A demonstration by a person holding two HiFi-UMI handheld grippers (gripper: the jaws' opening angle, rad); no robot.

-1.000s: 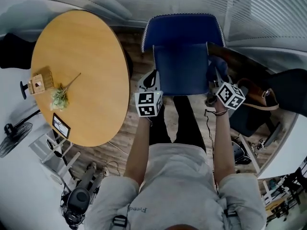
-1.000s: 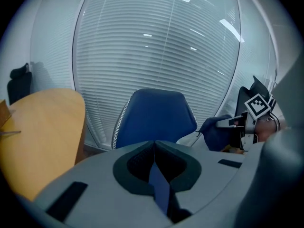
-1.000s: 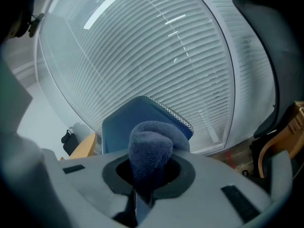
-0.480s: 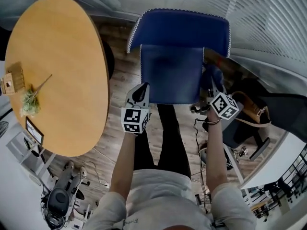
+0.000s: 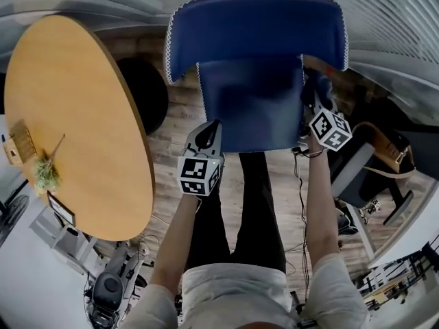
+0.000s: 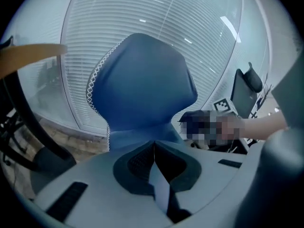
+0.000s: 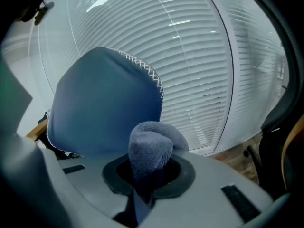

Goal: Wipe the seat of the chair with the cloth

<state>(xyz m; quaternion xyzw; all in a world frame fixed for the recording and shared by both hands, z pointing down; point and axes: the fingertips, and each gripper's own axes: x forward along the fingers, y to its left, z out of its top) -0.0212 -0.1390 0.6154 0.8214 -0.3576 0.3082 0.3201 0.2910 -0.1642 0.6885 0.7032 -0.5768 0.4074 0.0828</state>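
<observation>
The cloth (image 7: pixel 151 148), judged soft and light, is pinched by a fold in the right gripper (image 7: pixel 145 194) at 3 o'clock of the seat (image 5: pixel 250 108); the left gripper (image 6: pixel 155 175) is pressed together, empty.

One blue upholstered chair with white zigzag edging (image 5: pixel 254 108) fills the upper centre of the head view. One round wooden table (image 5: pixel 82 115) lies at the left, bearing three small things: one wooden slatted holder (image 5: pixel 20 142), one green plant sprig (image 5: pixel 46 171) and one dark-framed card (image 5: pixel 60 210). There are two grey handheld grippers, the left gripper (image 5: pixel 209 132) and the right gripper (image 5: pixel 310 108), each with one marker cube. One blue-grey terry cloth (image 7: pixel 152 146) shows at the lower centre of the right gripper view. One brown bag (image 5: pixel 385 153) sits near the right edge.
</observation>
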